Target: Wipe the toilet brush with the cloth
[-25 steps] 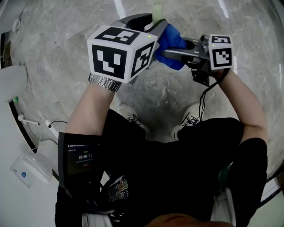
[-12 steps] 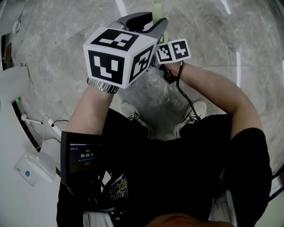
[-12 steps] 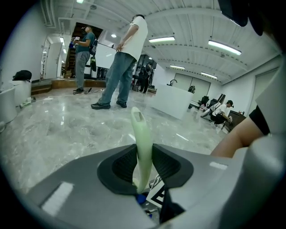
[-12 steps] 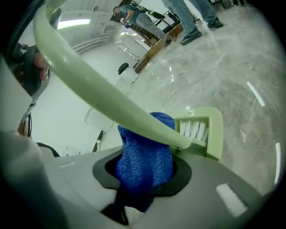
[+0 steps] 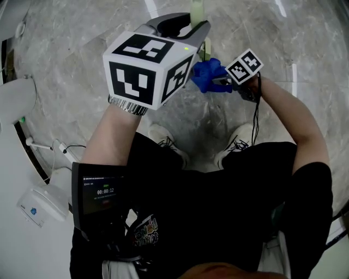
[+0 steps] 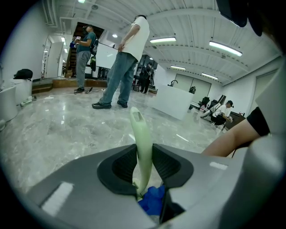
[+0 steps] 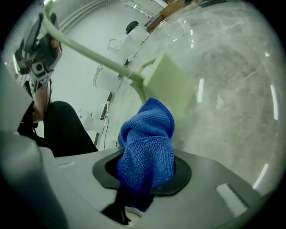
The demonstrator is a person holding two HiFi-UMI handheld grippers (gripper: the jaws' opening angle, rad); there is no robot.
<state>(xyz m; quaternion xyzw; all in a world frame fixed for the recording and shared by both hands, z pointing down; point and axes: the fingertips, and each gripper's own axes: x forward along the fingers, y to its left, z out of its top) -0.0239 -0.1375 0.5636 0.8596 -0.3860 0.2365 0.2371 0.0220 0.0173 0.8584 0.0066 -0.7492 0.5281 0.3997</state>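
Note:
My left gripper [image 5: 188, 27] is shut on the pale green handle of the toilet brush [image 5: 195, 8], which stands upright between its jaws [image 6: 142, 143]. My right gripper [image 5: 221, 80] is shut on a bunched blue cloth [image 5: 207, 75], held just right of the left gripper's marker cube and below its jaws. In the right gripper view the cloth [image 7: 147, 150] sticks out from the gripper [image 7: 145, 174] and lies against the boxy green head of the toilet brush [image 7: 166, 85]. The cloth [image 6: 152, 202] also peeks out under the left jaws. Whether it presses on the brush I cannot tell.
Grey marble floor [image 5: 82, 43] lies all around. A white toilet [image 5: 15, 101] and a small white device [image 5: 37, 206] with a cable sit at the left. The holder's shoes [image 5: 163, 143] are below the grippers. Two people [image 6: 125, 58] stand farther off.
My right gripper swung in behind the left cube, then came down and out to the right, bringing the cloth lower along the brush. The left gripper has kept still.

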